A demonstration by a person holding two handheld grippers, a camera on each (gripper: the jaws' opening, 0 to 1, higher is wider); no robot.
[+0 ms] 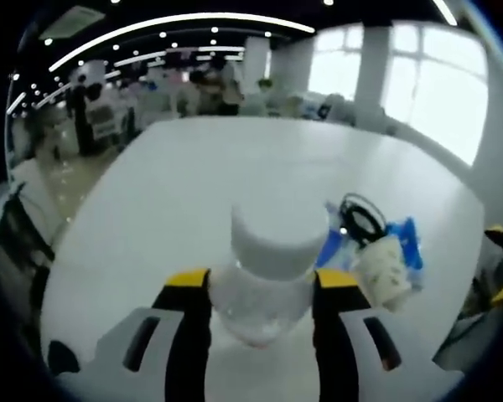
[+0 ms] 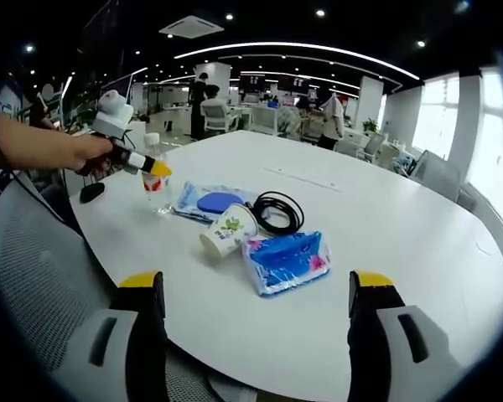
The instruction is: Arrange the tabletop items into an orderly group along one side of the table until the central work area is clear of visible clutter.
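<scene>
Left tongs grip a bottle; right tongs wait wide open.

Left gripper view: left gripper (image 1: 260,289) clamps clear white-capped bottle (image 1: 272,268) above the table (image 1: 193,184); set it down upright by the others.
Right gripper view: right gripper (image 2: 256,289) empty, above paper cup (image 2: 228,229), black cable (image 2: 277,211), blue packet (image 2: 287,260).

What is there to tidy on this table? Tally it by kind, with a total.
Bottle: 1
Paper cup: 1
Black cable: 1
Blue packets: 2
Small black thing near the edge, too small to name: 1
Total: 6
</scene>
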